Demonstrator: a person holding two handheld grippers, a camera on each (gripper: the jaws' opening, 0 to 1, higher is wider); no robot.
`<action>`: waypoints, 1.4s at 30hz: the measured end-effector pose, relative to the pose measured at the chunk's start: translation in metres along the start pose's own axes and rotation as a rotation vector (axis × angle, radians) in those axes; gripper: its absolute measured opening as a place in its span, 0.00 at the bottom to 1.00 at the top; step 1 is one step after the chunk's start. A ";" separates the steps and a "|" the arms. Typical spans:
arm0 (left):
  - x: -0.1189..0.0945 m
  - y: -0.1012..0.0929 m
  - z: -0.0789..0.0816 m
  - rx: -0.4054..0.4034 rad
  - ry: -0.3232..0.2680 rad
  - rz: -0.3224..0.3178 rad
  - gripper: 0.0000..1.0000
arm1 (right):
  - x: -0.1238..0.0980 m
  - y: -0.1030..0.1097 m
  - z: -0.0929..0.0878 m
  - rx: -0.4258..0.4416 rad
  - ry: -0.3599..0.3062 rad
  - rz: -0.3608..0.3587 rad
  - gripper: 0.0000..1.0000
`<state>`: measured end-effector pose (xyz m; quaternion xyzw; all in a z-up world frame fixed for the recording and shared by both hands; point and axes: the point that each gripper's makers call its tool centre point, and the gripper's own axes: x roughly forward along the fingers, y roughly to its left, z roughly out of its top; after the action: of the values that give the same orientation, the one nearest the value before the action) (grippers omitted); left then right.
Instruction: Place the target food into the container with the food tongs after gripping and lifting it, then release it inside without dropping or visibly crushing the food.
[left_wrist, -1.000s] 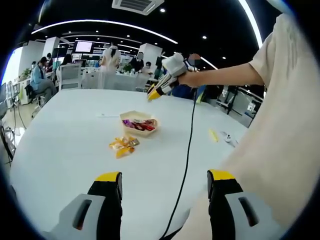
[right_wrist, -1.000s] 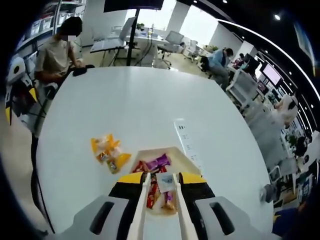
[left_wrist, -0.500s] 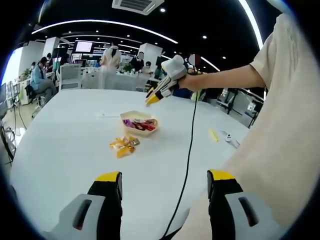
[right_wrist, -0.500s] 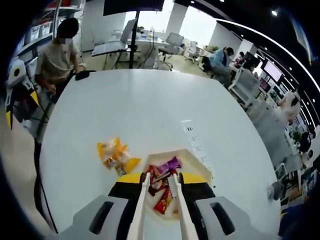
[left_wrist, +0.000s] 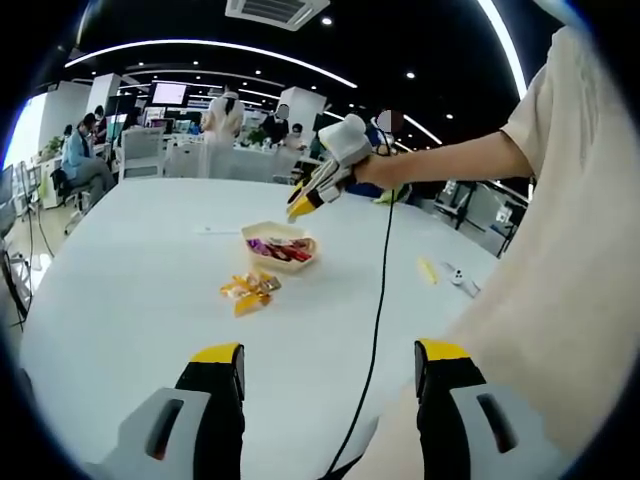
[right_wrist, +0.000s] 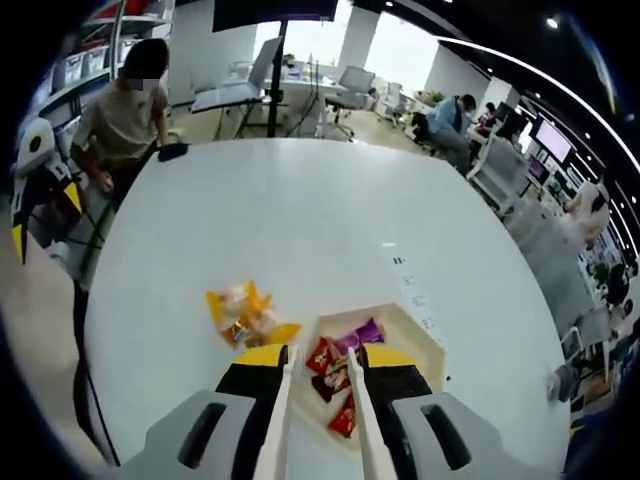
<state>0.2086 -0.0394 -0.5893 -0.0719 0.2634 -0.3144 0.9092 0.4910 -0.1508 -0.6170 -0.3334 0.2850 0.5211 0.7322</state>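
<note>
1. Overhead, the right gripper (right_wrist: 318, 375) is holding the white plastic food tongs (right_wrist: 350, 420), whose arms are standing apart above the cream paper tray (right_wrist: 425, 340) of wrapped snacks (right_wrist: 340, 375).
2. Yellow-wrapped snack packets (right_wrist: 245, 315) are lying just beside the tray, mid-table on the white round table (right_wrist: 300, 220).
3. Meanwhile the left gripper (left_wrist: 328, 365) is hanging near the table's edge, jaws wide apart.

Cream short sleeve (left_wrist: 545, 110), yellow-tipped grey tool (left_wrist: 330, 375)

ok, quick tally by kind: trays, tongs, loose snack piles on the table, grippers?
tray: 1
tongs: 1
yellow snack pile, loose beside the tray: 1
grippers: 2, left gripper and right gripper
Total: 5
</note>
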 end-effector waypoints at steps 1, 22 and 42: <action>0.000 0.000 0.000 -0.001 0.000 0.001 0.69 | 0.001 0.002 0.000 0.003 -0.002 0.002 0.28; -0.002 0.003 -0.005 -0.015 0.003 0.008 0.69 | 0.018 0.030 0.004 0.006 -0.007 0.053 0.28; -0.004 0.012 -0.010 -0.033 0.008 0.021 0.69 | 0.039 0.056 -0.004 -0.054 0.038 0.126 0.28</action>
<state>0.2074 -0.0277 -0.5992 -0.0830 0.2730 -0.3006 0.9101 0.4488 -0.1179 -0.6601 -0.3442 0.3050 0.5671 0.6833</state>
